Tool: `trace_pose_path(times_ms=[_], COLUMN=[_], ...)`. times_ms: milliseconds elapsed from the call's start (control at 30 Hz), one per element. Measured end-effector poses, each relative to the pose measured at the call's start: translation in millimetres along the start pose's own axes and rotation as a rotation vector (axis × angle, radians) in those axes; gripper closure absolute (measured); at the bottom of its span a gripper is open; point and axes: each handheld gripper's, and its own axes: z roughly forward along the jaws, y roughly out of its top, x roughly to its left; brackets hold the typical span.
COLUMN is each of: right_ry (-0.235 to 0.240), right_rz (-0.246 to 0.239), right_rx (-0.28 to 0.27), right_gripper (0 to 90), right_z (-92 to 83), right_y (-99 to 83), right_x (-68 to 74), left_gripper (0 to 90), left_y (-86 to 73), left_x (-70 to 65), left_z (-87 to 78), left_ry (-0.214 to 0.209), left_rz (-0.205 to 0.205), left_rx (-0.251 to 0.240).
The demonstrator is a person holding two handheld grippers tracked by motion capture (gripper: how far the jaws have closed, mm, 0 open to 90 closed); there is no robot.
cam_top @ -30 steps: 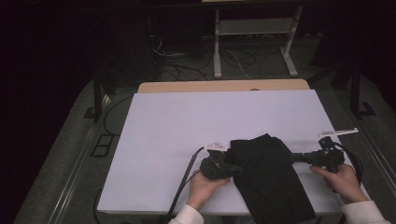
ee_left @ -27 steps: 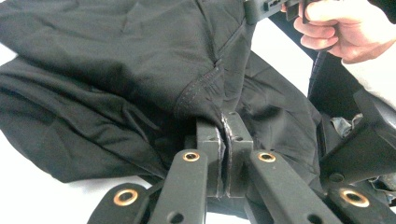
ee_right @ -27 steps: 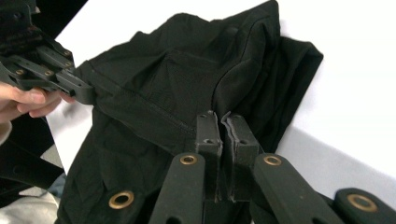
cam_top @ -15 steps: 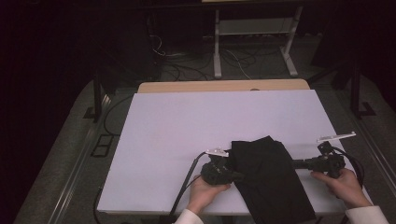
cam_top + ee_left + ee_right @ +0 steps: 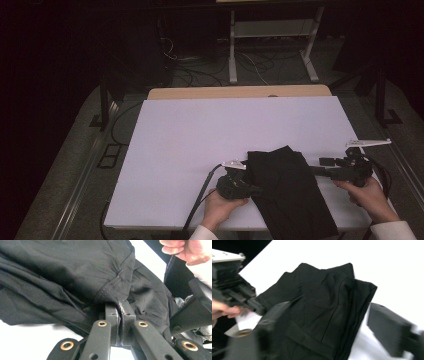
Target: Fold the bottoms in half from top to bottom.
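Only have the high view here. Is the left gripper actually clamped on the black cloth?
Observer: Yes. The left gripper view shows the left gripper shut on a stitched edge of the black cloth.
Operator: And the right one?
Observer: The right gripper has just opened; its jaws stand apart either side of the cloth, pads off it.
Operator: Cloth flat or stacked?
Observer: Folded; the right gripper view shows several layers stacked at its edge, lying on the white table.

A wide counter (image 5: 200,150) with a flat white top and a tan wooden strip along its far edge carries a folded black fabric garment (image 5: 290,190), lying near the right end of its near edge and overhanging it.
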Motion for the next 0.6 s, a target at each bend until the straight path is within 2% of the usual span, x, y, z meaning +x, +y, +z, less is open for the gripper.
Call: trace_pose_path(times_ms=[33, 100, 167, 467, 600], right_ry=[-0.008, 0.007, 0.028, 0.034, 0.039], right_rz=[-0.006, -0.019, -0.021, -0.041, -0.036], right_rx=[-0.002, -0.009, -0.013, 0.010, 0.011], right_gripper=[11.5, 2.5, 2.5, 5.9, 8.6], right_z=[1.0, 3.7, 9.5, 30.9, 41.7], right_y=[2.1, 6.9, 14.4, 36.3, 49.5], right_x=[0.3, -0.2, -2.3, -4.1, -10.4], left_gripper=[86.6, 86.5, 86.4, 86.3, 86.2], left_y=[0.0, -0.1, -0.4, -0.3, -0.3], left_x=[-0.2, -0.2, -0.8, -1.2, -2.3], left_z=[0.4, 0.8, 0.9, 3.2, 5.1], left_ry=[-0.001, 0.001, 0.004, 0.000, -0.003], left_rz=[-0.003, 0.003, 0.006, 0.013, 0.013], left_rx=[-0.001, 0.004, 0.003, 0.001, 0.000])
